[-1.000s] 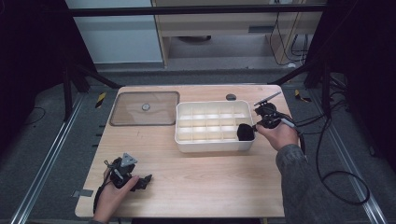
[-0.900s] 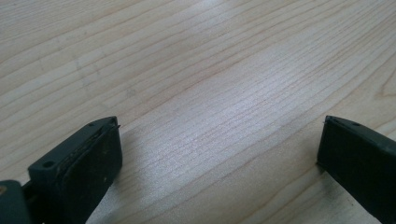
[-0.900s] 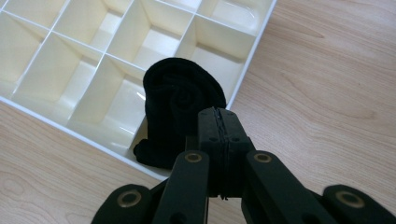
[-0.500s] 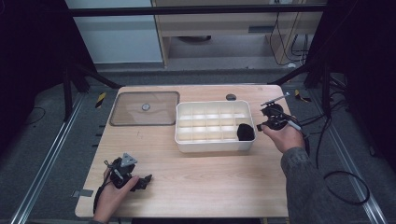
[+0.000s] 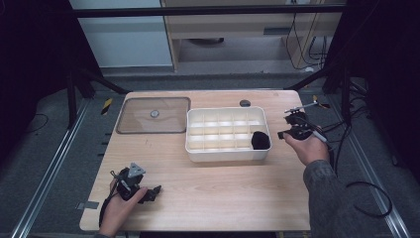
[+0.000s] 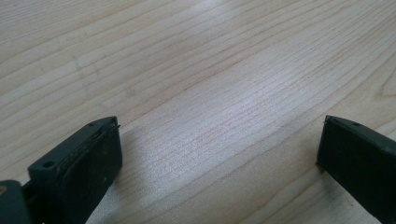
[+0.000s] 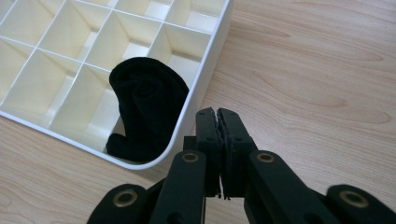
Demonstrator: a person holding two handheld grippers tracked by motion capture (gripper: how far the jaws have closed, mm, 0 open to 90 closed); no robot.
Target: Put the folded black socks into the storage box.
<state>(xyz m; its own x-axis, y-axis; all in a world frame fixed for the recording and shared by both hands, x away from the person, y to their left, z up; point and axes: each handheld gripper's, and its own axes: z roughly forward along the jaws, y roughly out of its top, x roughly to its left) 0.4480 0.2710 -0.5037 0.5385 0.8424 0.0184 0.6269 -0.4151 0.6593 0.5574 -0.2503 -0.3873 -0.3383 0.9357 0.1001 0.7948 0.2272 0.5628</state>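
You are drawing your right tongs, pressed together and empty, away from the white tray, leaving the black sock bundled in its corner compartment; your left tongs are resting spread on the counter.

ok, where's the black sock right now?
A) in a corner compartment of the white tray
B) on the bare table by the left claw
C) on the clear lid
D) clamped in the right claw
A: the black sock sits bunched in a corner compartment of the white tray, while the right claw is shut and empty just outside the rim.
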